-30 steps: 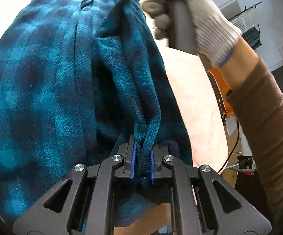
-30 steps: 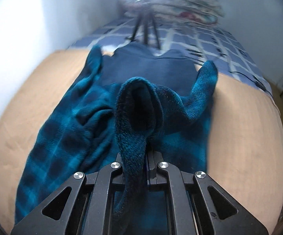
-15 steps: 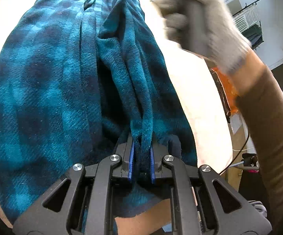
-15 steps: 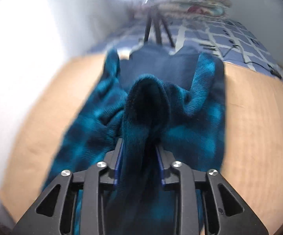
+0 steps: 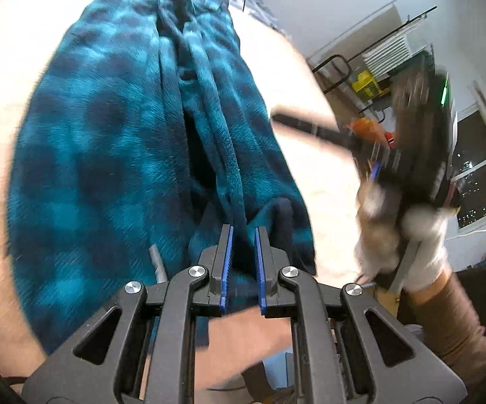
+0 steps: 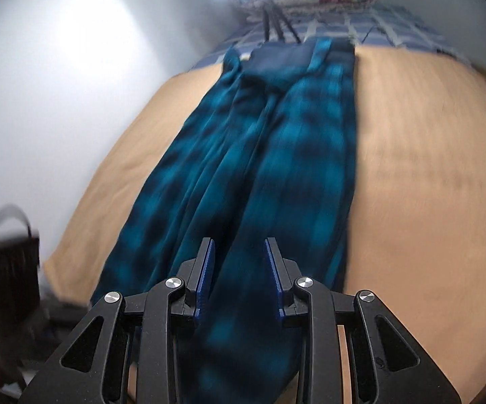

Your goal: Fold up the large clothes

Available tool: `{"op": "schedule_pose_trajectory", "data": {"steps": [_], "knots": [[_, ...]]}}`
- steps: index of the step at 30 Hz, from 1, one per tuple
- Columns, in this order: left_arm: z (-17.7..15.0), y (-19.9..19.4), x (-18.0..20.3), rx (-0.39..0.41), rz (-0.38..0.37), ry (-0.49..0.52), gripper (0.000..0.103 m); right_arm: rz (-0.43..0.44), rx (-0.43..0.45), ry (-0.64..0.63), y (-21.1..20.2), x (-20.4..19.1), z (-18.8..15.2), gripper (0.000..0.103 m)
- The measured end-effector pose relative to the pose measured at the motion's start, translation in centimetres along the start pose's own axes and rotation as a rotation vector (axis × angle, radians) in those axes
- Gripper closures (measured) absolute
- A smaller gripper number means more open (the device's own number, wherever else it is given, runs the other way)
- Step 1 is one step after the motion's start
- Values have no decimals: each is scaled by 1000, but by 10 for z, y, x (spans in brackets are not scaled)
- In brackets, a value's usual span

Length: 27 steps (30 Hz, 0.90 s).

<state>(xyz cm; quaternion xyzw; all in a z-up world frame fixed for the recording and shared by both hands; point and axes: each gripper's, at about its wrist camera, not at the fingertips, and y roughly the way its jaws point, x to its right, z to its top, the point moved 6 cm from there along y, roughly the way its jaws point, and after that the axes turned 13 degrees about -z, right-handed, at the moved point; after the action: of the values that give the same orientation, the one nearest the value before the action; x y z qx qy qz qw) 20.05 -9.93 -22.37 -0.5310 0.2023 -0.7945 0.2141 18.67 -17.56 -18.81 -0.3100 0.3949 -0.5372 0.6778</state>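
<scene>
- The blue plaid fleece garment (image 5: pixel 115 155) lies lengthwise on the tan table (image 5: pixel 313 175), gathered into long ridges down its middle.
- Your left tool (image 5: pixel 242 245) is clenched on 1 of those ridges at the near end. Its jaws are easing apart a little, and the cloth sits between the blue pads.
- Your right tool (image 6: pixel 239 269) stands parted. Fleece fills the gap in its own view, but the pads do not seem to press on it.
- The step in hand looks like a re-grip for the next fold. Hold the left pinch firm until the right tool has its new bite, or the ridge will likely slump and the fold line will wander.
- Take the near hem with both layers together, and take it well clear of the left tool, so you lift a straight edge rather than a bunch.
- Slow the right hand (image 5: pixel 401 235) before it closes; it is badly blurred here, and thick fleece slips off a rushed bite.
- Only the left view shows the right tool from outside: it hangs off the garment's right side, and no cloth trails from it.
- Only the right view shows the far end: a plain dark-blue panel, with a checked bed (image 6: pixel 394 30) and a tripod (image 6: pixel 273 23) beyond the table.
</scene>
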Motion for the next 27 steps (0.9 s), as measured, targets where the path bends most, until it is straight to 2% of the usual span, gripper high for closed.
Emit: {"op": "schedule_pose_trajectory", "data": {"steps": [3, 5, 8, 9, 11, 12, 13, 15, 17, 18, 20, 21, 24, 27], "knots": [[-6, -28, -2, 51, 8, 11, 77, -28, -4, -69, -4, -22, -36, 75], [-9, -48, -10, 89, 36, 1, 77, -19, -21, -96, -3, -35, -54, 75], [-11, -74, -28, 146, 60, -41, 77, 88, -99, -112, -2, -57, -87, 75], [-10, -80, -30, 158, 65, -48, 76, 130, -149, -162, -4, -70, -104, 75], [-11, -86, -33, 169, 76, -39, 73, 44, -144, -291, -15, -80, -124, 75], [-12, -84, -32, 163, 78, -27, 68, 29, -140, -313, -20, -80, -128, 75], [-15, -86, -33, 155, 81, -13, 64, 33, -128, -294, -31, -78, -132, 75], [-17, -77, -33, 135, 84, -9, 64, 36, -84, -205, -50, -66, -133, 75], [-22, -70, -27, 104, 53, -5, 64, 20, -33, -105, -62, -47, -129, 73], [-22, -63, -22, 88, 42, 7, 64, 0, -14, -45, -64, -35, -128, 62], [-20, -44, -14, 52, 34, 38, 59, -29, 9, 78, -65, -9, -127, 50], [-19, -35, -11, 33, 41, 49, 54, -27, 11, 128, -63, 1, -126, 50], [-19, -10, -7, -2, 92, 80, 54, 21, -18, 246, -46, 22, -124, 50], [-22, 13, -11, -45, 134, 83, 54, 67, -46, 277, -27, 23, -124, 50]]}}
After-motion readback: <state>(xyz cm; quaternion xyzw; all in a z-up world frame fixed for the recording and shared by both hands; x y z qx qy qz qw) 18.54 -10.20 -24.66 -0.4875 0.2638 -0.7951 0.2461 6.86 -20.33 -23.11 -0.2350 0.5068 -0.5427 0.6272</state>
